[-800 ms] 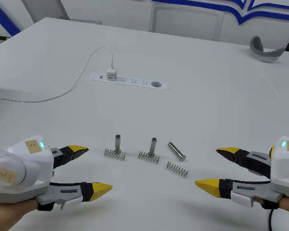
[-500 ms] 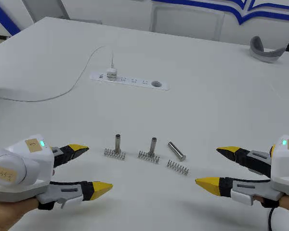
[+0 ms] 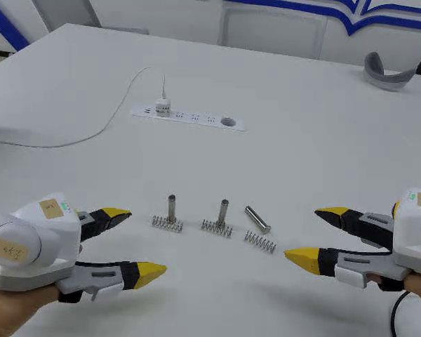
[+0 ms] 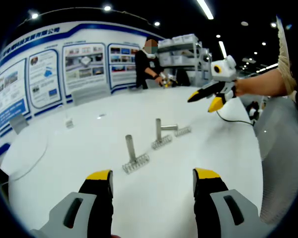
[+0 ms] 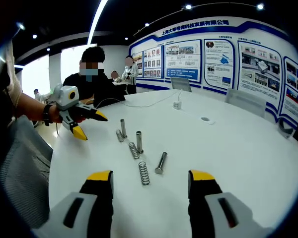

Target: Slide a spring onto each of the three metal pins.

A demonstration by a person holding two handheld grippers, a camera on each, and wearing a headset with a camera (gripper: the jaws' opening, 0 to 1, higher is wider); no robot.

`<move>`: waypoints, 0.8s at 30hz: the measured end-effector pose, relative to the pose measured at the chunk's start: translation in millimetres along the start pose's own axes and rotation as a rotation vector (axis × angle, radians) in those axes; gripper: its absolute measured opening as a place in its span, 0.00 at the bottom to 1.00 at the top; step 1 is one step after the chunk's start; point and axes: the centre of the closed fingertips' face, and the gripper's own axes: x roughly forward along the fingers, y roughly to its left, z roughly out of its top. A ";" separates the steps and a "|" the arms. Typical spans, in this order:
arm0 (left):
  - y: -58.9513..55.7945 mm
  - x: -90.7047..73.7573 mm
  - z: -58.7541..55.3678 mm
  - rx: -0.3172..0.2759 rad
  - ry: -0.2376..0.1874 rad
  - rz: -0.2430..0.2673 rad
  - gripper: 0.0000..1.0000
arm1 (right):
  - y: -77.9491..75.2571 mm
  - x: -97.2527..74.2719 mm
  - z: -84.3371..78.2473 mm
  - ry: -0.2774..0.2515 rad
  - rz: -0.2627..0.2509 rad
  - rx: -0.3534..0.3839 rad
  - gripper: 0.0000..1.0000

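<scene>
The left tongs (image 3: 137, 240) hover low over the white table (image 3: 302, 147), jaws spread wide and holding nothing. Just to their right the first pin (image 3: 172, 208) stands upright, with the first spring (image 3: 166, 225) lying flat at its foot. The second pin (image 3: 224, 210) also stands upright, the second spring (image 3: 217, 229) at its foot. The third pin (image 3: 257, 220) lies on its side, the third spring (image 3: 259, 242) just beside it. The right tongs (image 3: 304, 232) hang near that spring, wide open and empty.

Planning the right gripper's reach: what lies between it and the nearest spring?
Bare table, nothing else, between the right gripper and the spring, as the head view shows; the right gripper view agrees.
</scene>
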 end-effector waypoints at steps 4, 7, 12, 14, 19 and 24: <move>-0.1 0.4 -0.1 -0.001 -0.002 0.000 0.66 | -0.9 0.3 -0.1 0.009 -0.008 0.002 0.61; -0.4 0.7 -0.2 -0.003 -0.002 -0.001 0.66 | -3.2 1.8 0.5 0.018 -0.012 0.004 0.59; -0.2 0.5 0.1 -0.005 -0.004 0.001 0.66 | -6.6 7.2 4.1 0.026 -0.017 0.005 0.57; 0.0 0.2 0.1 -0.005 -0.004 0.002 0.66 | -7.5 10.3 5.7 0.029 -0.017 0.004 0.57; 0.7 -0.7 0.6 -0.005 -0.004 0.005 0.66 | -13.5 16.8 5.4 0.053 -0.025 -0.003 0.54; 1.0 -0.9 0.8 -0.005 -0.002 0.007 0.66 | -19.7 25.2 10.7 0.075 -0.033 -0.014 0.50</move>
